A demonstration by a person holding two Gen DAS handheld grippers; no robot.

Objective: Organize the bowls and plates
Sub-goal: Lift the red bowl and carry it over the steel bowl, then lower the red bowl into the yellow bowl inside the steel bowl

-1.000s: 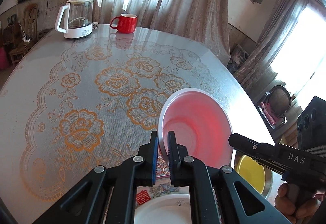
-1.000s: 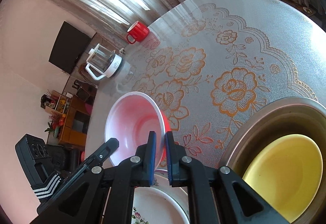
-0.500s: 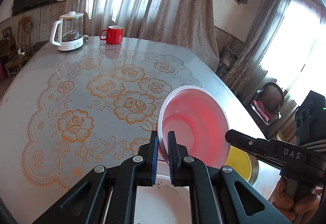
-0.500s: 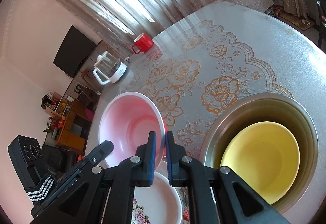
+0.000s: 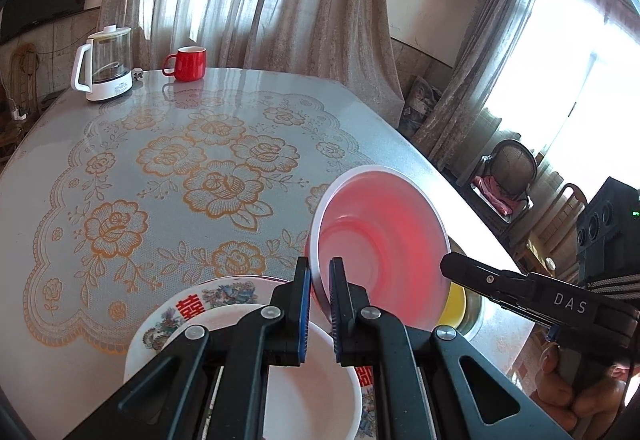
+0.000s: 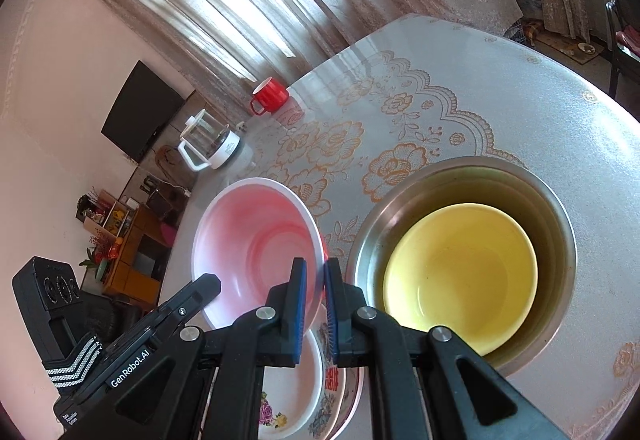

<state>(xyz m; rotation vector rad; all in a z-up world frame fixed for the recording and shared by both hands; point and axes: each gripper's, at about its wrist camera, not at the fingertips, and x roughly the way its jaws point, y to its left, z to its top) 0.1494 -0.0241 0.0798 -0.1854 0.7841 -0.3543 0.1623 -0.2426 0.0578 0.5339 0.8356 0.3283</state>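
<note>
Left wrist view: pink bowl [image 5: 380, 240] held between two claws

You had left claw [image 5: 319, 280] and right claw [image 6: 315, 280] clamped on opposite rims, bowl tilted above the white bowl [image 5: 312, 380], yellow bowl [image 6: 460, 276] rightward.

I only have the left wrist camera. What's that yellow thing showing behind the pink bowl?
Observer: A yellow bowl, sitting inside a steel basin.
Operator: Is there anything in it?
Observer: No, the yellow bowl is empty.
Operator: Does the right gripper have hold of the pink bowl?
Observer: Yes. The right gripper is shut on the rim of the pink bowl, on the side nearest the basin.
</note>
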